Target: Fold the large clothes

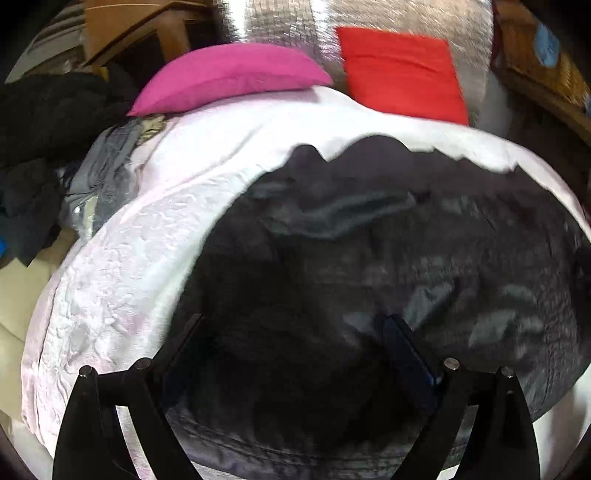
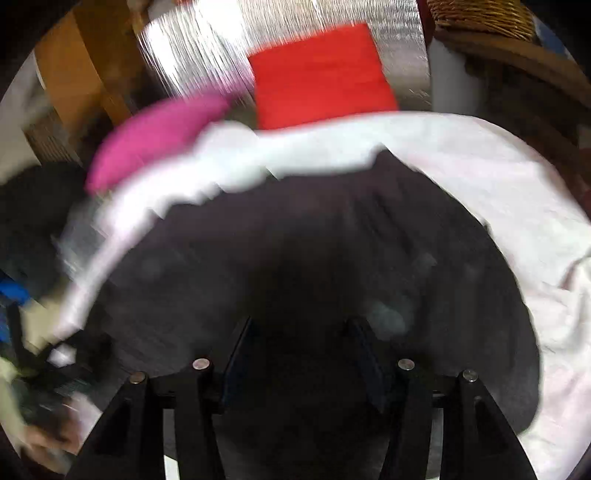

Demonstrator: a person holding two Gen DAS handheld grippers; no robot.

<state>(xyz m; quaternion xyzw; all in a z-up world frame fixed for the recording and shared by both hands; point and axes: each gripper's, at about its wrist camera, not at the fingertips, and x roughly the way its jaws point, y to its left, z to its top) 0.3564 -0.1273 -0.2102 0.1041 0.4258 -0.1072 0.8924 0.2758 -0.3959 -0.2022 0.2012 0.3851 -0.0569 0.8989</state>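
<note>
A: Start closest in. What are the two tools doing?

B: The left gripper (image 1: 291, 332) has its jaws spread wide over the dark garment (image 1: 369, 266), nothing pinched between them. The right gripper (image 2: 301, 339) is likewise parted above the same cloth, though that view is badly smeared by motion.

A: And the garment itself?

B: It lies spread on the white bedcover (image 1: 147, 229), crumpled, with a ragged far edge and loose ridges across it. No clean fold line shows, so the folding looks barely begun; smoothing and every fold seem left to do.

A: Anything already folded?

B: Not that can be seen. A heap of other dark clothes (image 1: 44, 147) sits off the bedcover's left side, apparently unsorted.

A: Farther back?

B: A pink pillow (image 1: 232, 77) rests on the bedcover's far end, a red cushion (image 1: 402, 74) beside it.

A: Containers?

B: A wicker basket (image 2: 484, 18) at the top right of the right-hand view; its contents are hidden.
</note>
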